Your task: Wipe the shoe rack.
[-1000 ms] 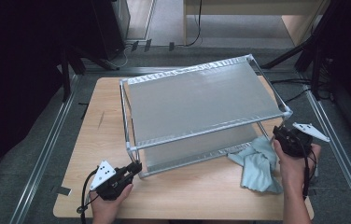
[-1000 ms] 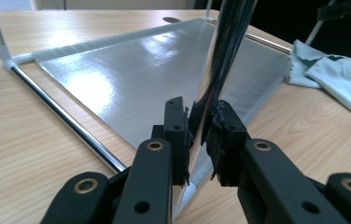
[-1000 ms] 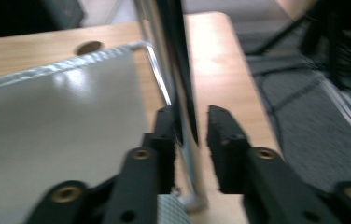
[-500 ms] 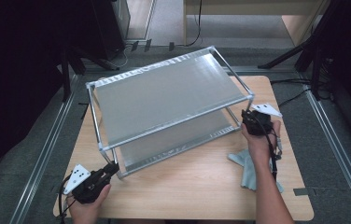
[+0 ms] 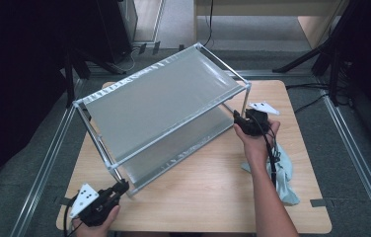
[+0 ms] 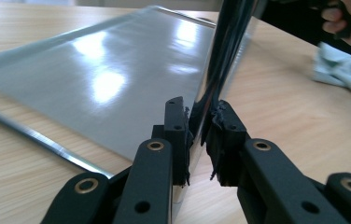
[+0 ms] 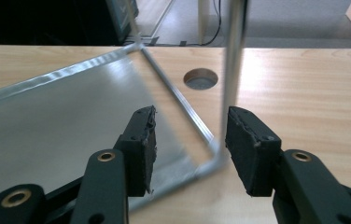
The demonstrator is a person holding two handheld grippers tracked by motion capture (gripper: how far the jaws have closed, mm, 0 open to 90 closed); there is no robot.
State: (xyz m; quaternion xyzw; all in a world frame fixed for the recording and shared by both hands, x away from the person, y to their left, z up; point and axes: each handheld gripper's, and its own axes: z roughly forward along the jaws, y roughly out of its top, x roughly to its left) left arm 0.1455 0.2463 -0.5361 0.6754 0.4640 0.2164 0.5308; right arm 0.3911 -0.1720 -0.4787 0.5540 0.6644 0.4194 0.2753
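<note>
A two-shelf metal rack (image 5: 164, 98) stands at a slant on the wooden table (image 5: 213, 197). At the rack's near left corner my left gripper (image 5: 122, 186) is shut on its leg; in the left gripper view the shiny leg (image 6: 229, 37) is pinched between the pads of the left gripper (image 6: 200, 135). My right gripper (image 5: 238, 121) is at the rack's right end. In the right gripper view the right gripper (image 7: 190, 135) is open, with the lower shelf's corner and an upright leg (image 7: 234, 56) between the jaws, close to the right pad.
A pale blue cloth (image 5: 284, 173) lies crumpled on the table under the person's right forearm; the cloth (image 6: 346, 72) is also in the left gripper view. A round cable hole (image 7: 200, 78) sits in the tabletop beyond the rack. Metal rails run on the floor on both sides.
The rack has swung and slid left across the table, its near corner coming toward the front edge. Both grippers moved left with it, and the right hand has left the cloth behind.
</note>
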